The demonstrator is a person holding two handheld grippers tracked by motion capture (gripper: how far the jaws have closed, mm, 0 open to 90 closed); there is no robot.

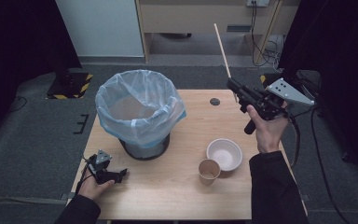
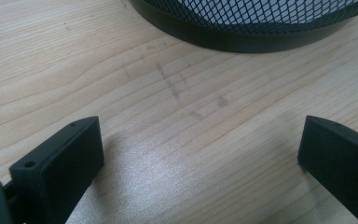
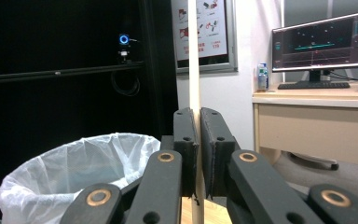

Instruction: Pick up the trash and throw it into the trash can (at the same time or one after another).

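The right gripper (image 3: 198, 154) pinches a thin wooden stick (image 3: 194, 56) tight, while the high view shows the left gripper (image 1: 122, 173), wide open and empty, near the tabletop's (image 1: 177, 186) front left corner.

Right gripper (image 1: 237, 91) raised, jaws clamped; left gripper (image 1: 121, 173) low, apparently resting, jaws apart.

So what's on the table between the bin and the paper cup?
Nothing: in the high view, the stretch of table between the lined bin and the paper cup is bare wood. The white bowl sits beyond the cup.
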